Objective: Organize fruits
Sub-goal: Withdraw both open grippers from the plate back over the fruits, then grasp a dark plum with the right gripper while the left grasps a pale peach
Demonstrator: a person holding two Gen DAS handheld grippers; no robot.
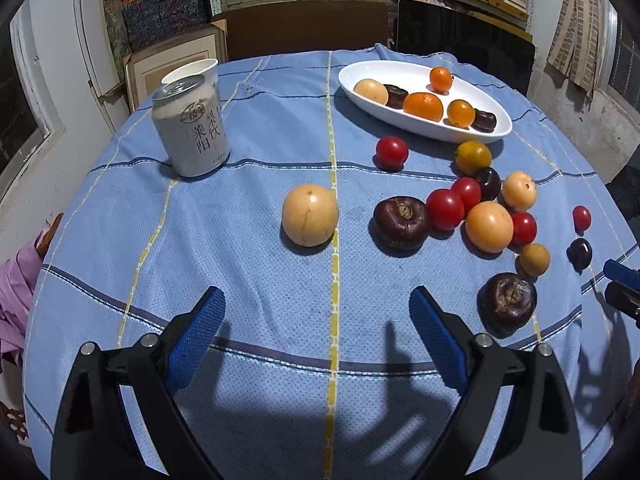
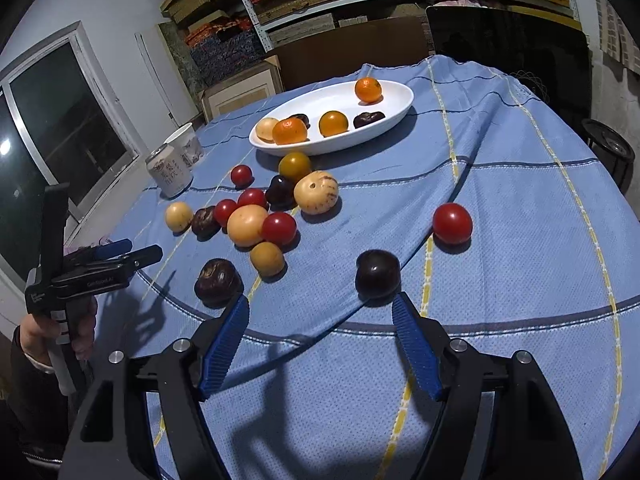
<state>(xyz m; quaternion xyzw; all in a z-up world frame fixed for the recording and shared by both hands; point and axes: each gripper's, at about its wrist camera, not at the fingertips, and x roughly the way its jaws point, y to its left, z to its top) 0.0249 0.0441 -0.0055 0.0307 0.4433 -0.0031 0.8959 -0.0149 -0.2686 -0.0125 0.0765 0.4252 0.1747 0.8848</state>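
Lying loose on blue cloth (image 1: 240, 208): glossy mixed fruits (image 1: 472, 208); left gripper (image 1: 316, 312), right gripper (image 2: 320, 312) fingers spread, empty.

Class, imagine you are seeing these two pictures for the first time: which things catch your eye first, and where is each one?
A loose scatter of red, yellow and dark fruits lies on the blue checked tablecloth. Behind it, a white oval dish already holds oranges and dark fruits. A pale drink can stands at the cloth's far left, and both tools, left and right, hang open over the near edge.
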